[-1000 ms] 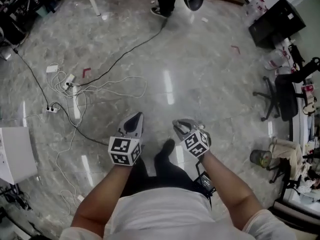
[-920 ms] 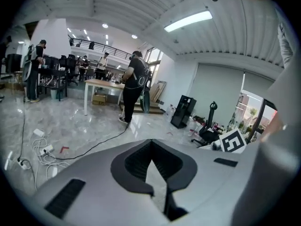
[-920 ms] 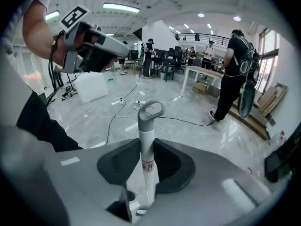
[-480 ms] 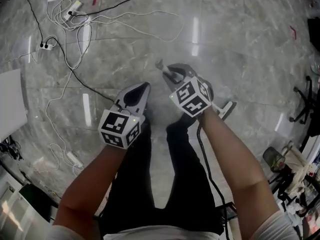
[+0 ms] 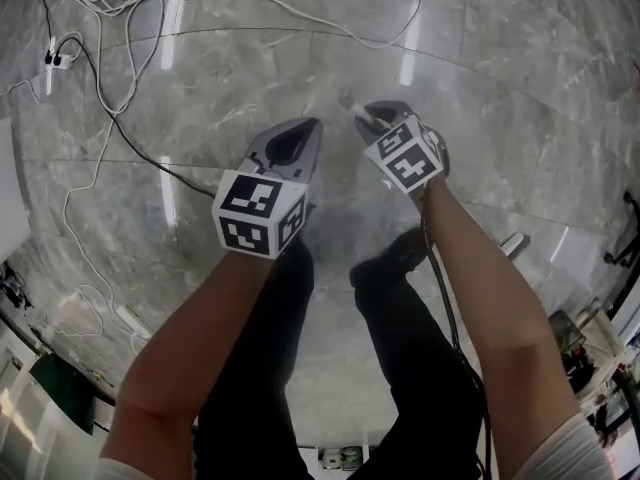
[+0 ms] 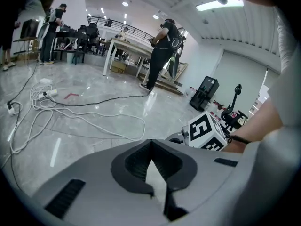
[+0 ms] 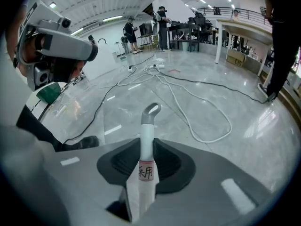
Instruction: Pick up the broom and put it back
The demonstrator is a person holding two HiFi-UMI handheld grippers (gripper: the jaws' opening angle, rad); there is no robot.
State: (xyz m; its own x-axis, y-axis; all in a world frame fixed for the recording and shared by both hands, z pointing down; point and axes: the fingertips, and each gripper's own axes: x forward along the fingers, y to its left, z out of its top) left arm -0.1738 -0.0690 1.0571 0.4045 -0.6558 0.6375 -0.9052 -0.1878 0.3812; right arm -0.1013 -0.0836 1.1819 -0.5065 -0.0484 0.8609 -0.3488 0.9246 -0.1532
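Note:
My right gripper (image 5: pixel 372 116) (image 7: pixel 147 147) is shut on the broom's handle (image 7: pixel 146 140), a white tube with a grey loop at its end and a pink-edged label. The grey loop end (image 5: pixel 347 100) pokes out past the fingertips over the marble floor. The rest of the broom is hidden under my right arm. Just to the left, my left gripper (image 5: pixel 306 130) (image 6: pixel 150 147) hangs at about the same height, its fingertips together and nothing between them. Both point down toward the floor in front of my legs.
White and black cables with power strips (image 5: pixel 90 38) (image 7: pixel 188 93) sprawl over the floor ahead and to the left. My shoes (image 5: pixel 395 253) are right below the grippers. People stand at a white table (image 6: pixel 123 44) far off, and a black case (image 6: pixel 205 91) lies to the right.
Both grippers have dropped low toward the floor, and the head view has tipped steeply down over my legs. The handle has stayed in the right gripper; the cables now lie at the top of the view.

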